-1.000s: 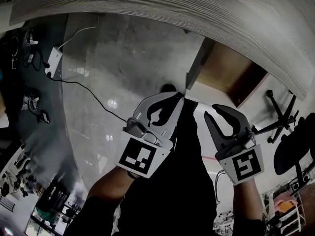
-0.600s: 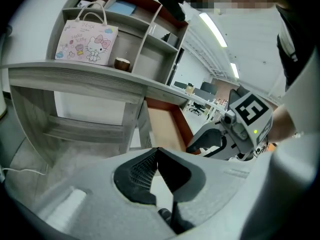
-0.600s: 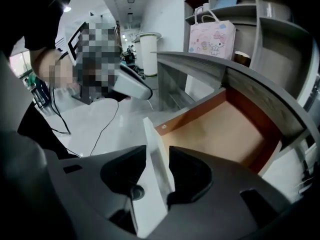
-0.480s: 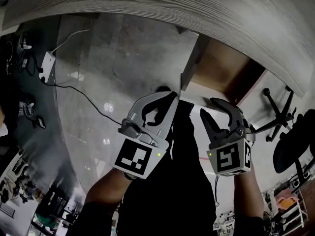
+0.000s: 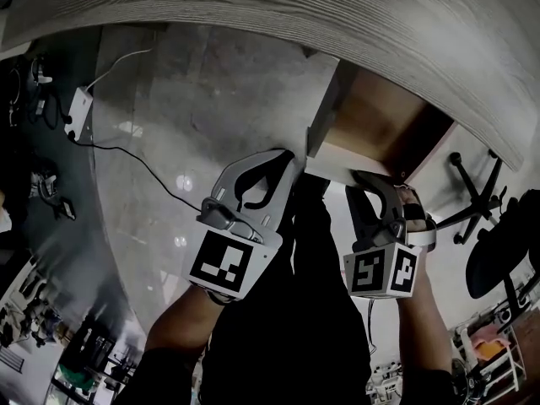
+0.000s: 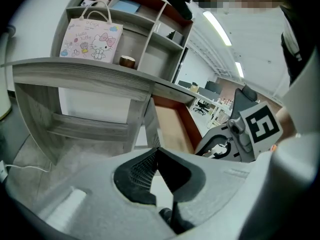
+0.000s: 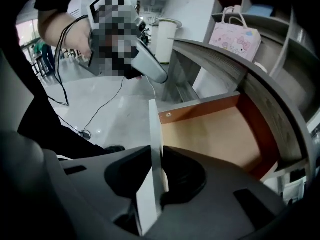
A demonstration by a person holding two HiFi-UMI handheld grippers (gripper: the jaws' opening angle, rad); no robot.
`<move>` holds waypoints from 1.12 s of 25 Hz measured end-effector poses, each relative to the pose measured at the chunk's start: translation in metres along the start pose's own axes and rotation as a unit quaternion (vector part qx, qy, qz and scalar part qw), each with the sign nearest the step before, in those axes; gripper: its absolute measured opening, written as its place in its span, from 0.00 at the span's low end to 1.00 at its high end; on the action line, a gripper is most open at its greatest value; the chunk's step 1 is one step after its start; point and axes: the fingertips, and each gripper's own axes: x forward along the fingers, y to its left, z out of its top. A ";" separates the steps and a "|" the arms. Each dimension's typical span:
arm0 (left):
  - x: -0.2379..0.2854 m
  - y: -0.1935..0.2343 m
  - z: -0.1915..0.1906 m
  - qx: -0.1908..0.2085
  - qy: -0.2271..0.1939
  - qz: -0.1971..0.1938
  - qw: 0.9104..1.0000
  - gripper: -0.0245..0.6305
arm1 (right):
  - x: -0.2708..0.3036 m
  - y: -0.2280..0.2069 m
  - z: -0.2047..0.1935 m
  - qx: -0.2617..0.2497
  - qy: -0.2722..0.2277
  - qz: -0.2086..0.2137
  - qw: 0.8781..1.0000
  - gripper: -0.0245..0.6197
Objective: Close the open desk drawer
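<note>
A: Where is the drawer (image 5: pixel 371 125), and how does it look?

B: At one o'clock in the head view, pulled out beneath the grey table (image 5: pixel 253 7). It has a tan floor, red-brown walls and a white front panel (image 7: pixel 155 129).

A: And the tongs?

B: The right tongs (image 5: pixel 378 180) have just been closing and pinch that panel's top edge. The left tongs (image 5: pixel 289 155), at their nine o'clock, sit tip-to-tip and empty.
</note>
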 end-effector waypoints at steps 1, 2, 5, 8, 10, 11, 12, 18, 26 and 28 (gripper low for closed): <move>-0.001 0.001 0.000 -0.001 0.001 0.002 1.000 0.05 | -0.001 0.000 0.001 -0.004 -0.001 -0.001 1.000 0.16; -0.002 0.003 0.001 -0.002 0.001 0.004 1.000 0.05 | -0.002 -0.001 0.002 -0.002 -0.002 0.001 1.000 0.16; -0.007 0.008 0.004 -0.005 -0.001 0.011 1.000 0.05 | -0.011 -0.004 0.008 0.003 -0.007 0.006 1.000 0.15; -0.011 0.011 0.009 -0.007 -0.001 0.017 1.000 0.05 | -0.026 -0.010 0.018 0.007 -0.016 0.001 1.000 0.15; -0.014 0.011 0.015 -0.006 -0.004 0.020 1.000 0.05 | -0.036 -0.018 0.025 0.011 -0.023 -0.007 1.000 0.15; -0.016 0.011 0.018 -0.006 -0.006 0.022 1.000 0.05 | -0.041 -0.023 0.028 0.013 -0.026 -0.012 1.000 0.15; -0.017 0.011 0.021 -0.004 -0.008 0.022 1.000 0.05 | -0.044 -0.029 0.031 0.015 -0.028 -0.018 0.999 0.15; -0.016 0.010 0.033 -0.002 -0.019 0.022 1.000 0.05 | -0.051 -0.071 0.040 0.024 -0.036 -0.059 0.997 0.18; -0.005 0.010 0.035 -0.005 -0.020 0.020 1.000 0.05 | -0.048 -0.106 0.041 0.030 -0.043 -0.086 0.995 0.20; -0.004 0.012 0.039 -0.004 -0.025 0.021 0.999 0.05 | -0.046 -0.111 0.043 0.032 -0.042 -0.087 0.995 0.21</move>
